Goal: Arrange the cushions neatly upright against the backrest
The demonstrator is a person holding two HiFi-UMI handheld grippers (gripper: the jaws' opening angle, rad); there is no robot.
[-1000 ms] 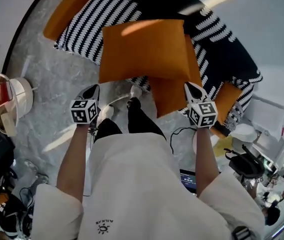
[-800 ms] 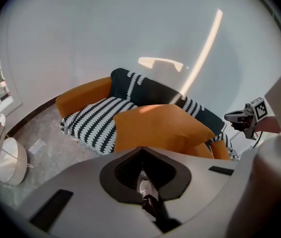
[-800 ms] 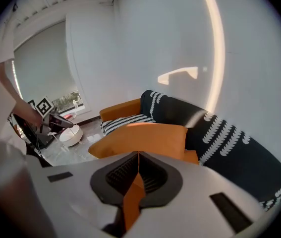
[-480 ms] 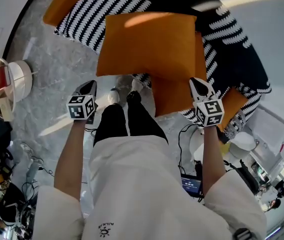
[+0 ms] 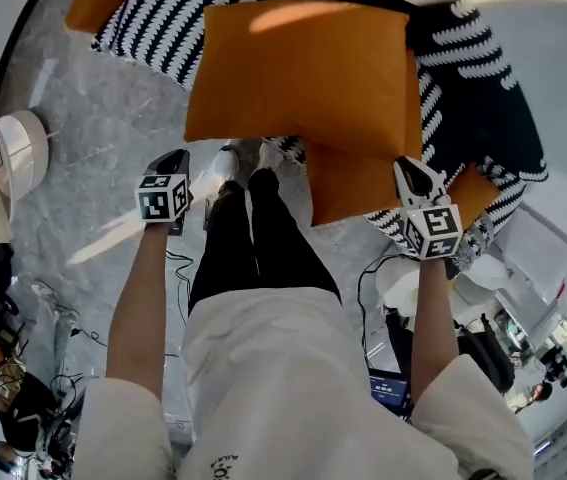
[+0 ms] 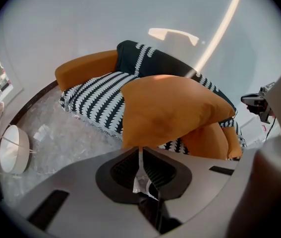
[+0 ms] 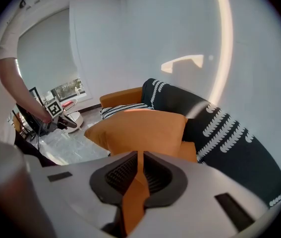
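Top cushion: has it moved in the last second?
Yes. The top cushion now hides more of the sofa than a second ago, so it has likely been lifted and carried toward the backrest.

A studio staged as a lounge: striped sofa (image 5: 483, 98), marble floor (image 5: 93, 138), loose cables (image 5: 360, 288).

Bright, even light; sunlit patch on cushion (image 5: 303, 78); fisheye-warped edges.

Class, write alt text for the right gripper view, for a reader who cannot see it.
The right gripper is shut on a corner of an orange cushion, held up before a black-and-white patterned sofa. A second orange cushion shows behind it.
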